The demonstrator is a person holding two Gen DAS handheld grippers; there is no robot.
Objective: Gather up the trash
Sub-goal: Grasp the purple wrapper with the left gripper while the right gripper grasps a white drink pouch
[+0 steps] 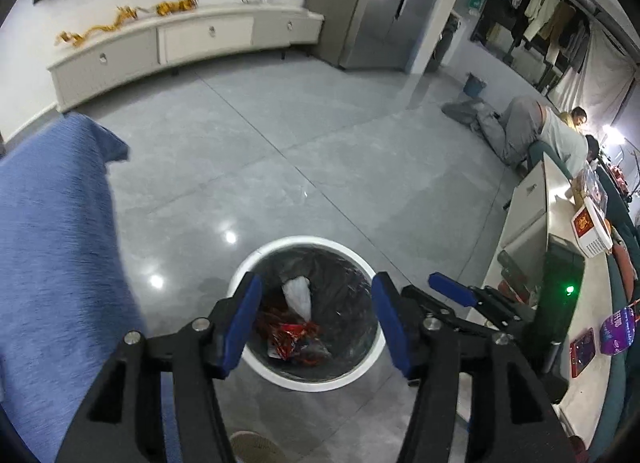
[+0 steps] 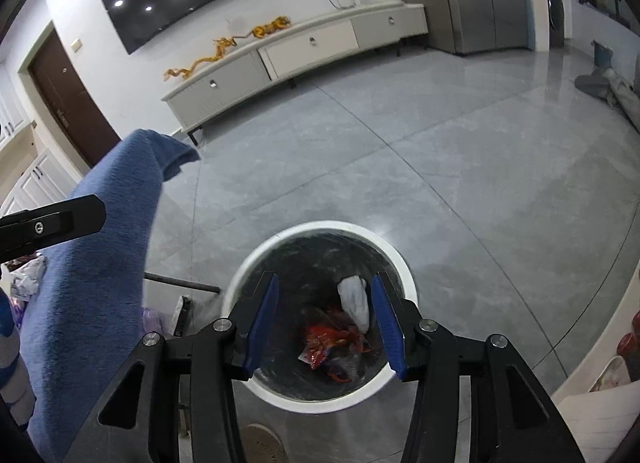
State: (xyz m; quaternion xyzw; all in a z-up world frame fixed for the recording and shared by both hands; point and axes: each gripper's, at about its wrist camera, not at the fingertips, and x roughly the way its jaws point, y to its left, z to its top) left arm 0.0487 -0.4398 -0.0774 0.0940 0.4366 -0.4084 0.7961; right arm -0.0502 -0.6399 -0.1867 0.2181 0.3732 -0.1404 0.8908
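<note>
In the left wrist view, the left gripper (image 1: 316, 319) hung at the lower centre of the frame, its blue pads spread apart with nothing between them. Directly beneath stood the white trash bin (image 1: 256, 263) with a dark liner, on the grey tiled floor (image 1: 320, 151). Inside lay a crumpled white bag (image 1: 298, 295) and red wrappers (image 1: 292, 337). The right gripper's blue fingertip (image 1: 450, 287) showed just right of the bin. A blue blanket (image 1: 56, 223) filled the left edge.

In the right wrist view, the right gripper (image 2: 326, 321) was likewise released, empty, above the same bin (image 2: 400, 263) at lower centre. The white bag (image 2: 354, 299) sat near the right pad, the red wrappers (image 2: 328, 343) below it. The blanket (image 2: 100, 243) draped down the left side.
</note>
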